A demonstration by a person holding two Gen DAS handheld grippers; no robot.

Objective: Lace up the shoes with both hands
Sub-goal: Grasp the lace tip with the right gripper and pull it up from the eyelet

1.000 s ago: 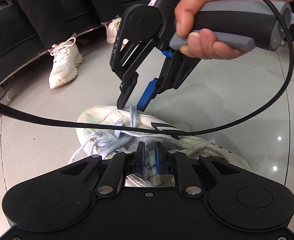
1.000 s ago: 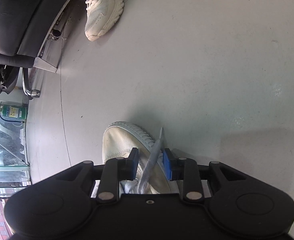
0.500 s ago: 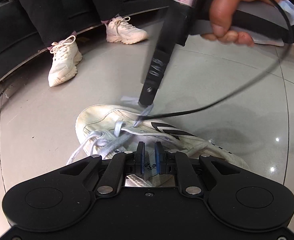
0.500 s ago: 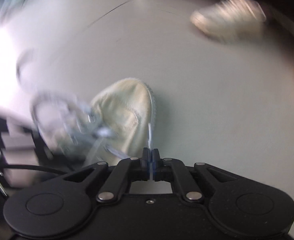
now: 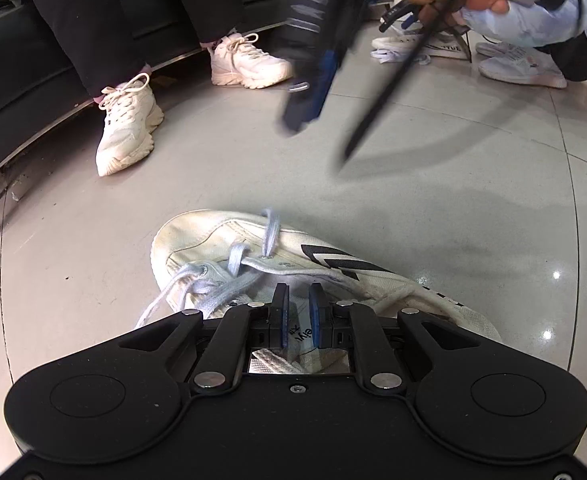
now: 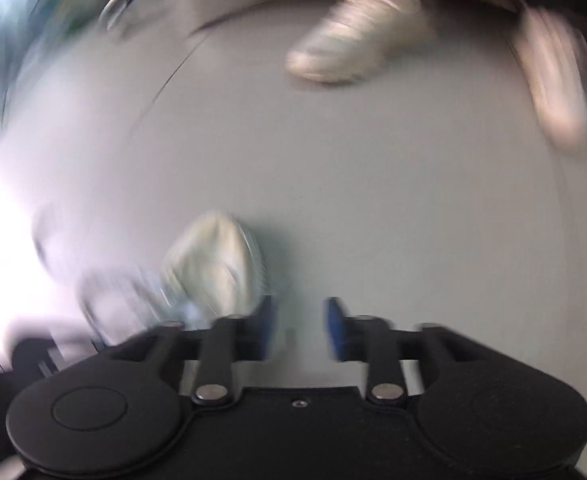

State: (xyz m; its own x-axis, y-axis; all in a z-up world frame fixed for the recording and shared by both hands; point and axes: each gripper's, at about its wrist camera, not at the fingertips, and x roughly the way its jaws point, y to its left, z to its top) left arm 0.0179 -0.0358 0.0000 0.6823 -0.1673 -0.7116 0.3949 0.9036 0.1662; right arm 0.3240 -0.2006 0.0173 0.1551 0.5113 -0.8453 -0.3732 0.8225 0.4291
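Shoe point(image 5: 253, 248) under narrowly parted left gripper point(image 5: 298, 316); blurred right gripper point(image 6: 298, 330) opening, empty; seated person's sneakers point(image 5: 127, 120) beyond.

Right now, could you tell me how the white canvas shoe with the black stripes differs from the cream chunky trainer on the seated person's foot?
The white canvas shoe with black stripes lies empty on the floor; the cream chunky trainer is worn. The canvas shoe's pale lace is only partly threaded, its end loose, while the trainer's is tied in a bow. The canvas shoe has a thin flat sole; the trainer's is thick and lugged. Both are light-coloured lace-ups.
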